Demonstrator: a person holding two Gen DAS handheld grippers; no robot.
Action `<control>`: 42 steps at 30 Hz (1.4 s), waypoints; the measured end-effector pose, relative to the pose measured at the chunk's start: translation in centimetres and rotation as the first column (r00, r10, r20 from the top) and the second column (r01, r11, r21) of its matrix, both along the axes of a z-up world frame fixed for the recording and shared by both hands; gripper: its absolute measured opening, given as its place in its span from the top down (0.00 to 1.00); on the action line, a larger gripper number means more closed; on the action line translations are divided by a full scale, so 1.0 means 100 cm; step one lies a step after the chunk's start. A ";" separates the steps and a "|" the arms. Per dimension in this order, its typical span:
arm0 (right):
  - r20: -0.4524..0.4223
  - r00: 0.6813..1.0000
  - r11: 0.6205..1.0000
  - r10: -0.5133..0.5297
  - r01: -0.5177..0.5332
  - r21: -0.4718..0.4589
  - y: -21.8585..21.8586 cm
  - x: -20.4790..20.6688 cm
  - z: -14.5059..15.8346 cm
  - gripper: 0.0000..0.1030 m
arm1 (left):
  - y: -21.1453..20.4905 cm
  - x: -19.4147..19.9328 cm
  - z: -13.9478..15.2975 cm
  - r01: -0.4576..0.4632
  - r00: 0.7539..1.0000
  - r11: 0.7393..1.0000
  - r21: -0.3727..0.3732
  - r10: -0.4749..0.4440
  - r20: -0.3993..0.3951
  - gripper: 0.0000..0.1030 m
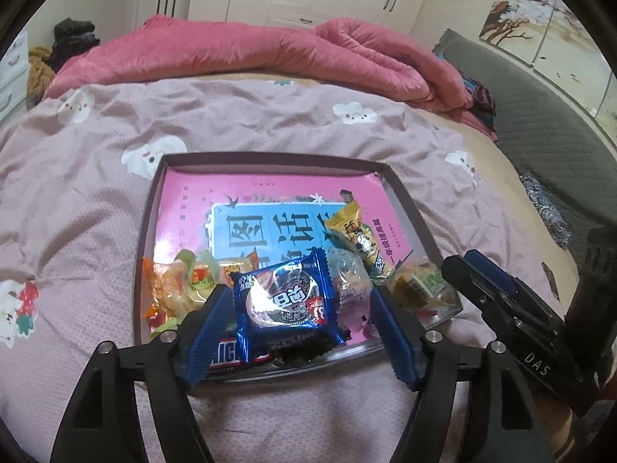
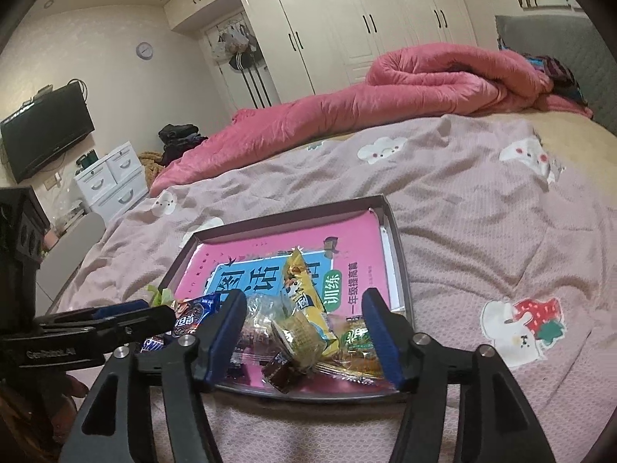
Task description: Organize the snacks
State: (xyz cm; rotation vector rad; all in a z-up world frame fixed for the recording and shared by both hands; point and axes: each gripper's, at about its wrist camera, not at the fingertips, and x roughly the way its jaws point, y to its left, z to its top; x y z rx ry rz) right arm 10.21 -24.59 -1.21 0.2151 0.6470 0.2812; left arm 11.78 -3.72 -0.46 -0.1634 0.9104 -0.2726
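Bed with pink cloud-print sheet: snacks piled at near end of shallow tray, blue cookie pack between left gripper's spread fingers, untouched; right gripper also wide, gripping nothing.

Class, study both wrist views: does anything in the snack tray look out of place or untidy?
Yes. The snacks, including the blue cookie packet and yellow packet, lie heaped at the near end of the tray, overlapping at odd angles, on a pink book.
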 end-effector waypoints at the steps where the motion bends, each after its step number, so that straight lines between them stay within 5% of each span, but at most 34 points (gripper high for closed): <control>1: 0.003 1.000 1.000 -0.001 0.001 -0.001 0.000 -0.001 0.001 0.37 | 0.000 -0.001 0.002 -0.002 1.000 1.000 0.002 0.002 0.003 0.27; 13: 0.021 1.000 1.000 0.014 -0.013 -0.018 0.000 -0.020 0.018 0.14 | 0.007 -0.025 0.002 -0.063 0.998 0.996 0.067 0.064 -0.008 0.24; 27: -0.165 0.982 0.989 -0.092 0.071 -0.126 0.005 -0.050 0.001 0.11 | 0.018 -0.064 -0.006 -0.097 0.994 0.990 0.103 0.101 -0.041 0.24; 42: -0.141 0.986 0.976 -0.083 0.052 -0.210 0.020 -0.089 0.011 0.09 | 0.023 -0.088 -0.007 -0.098 0.993 0.989 0.110 0.105 -0.061 0.24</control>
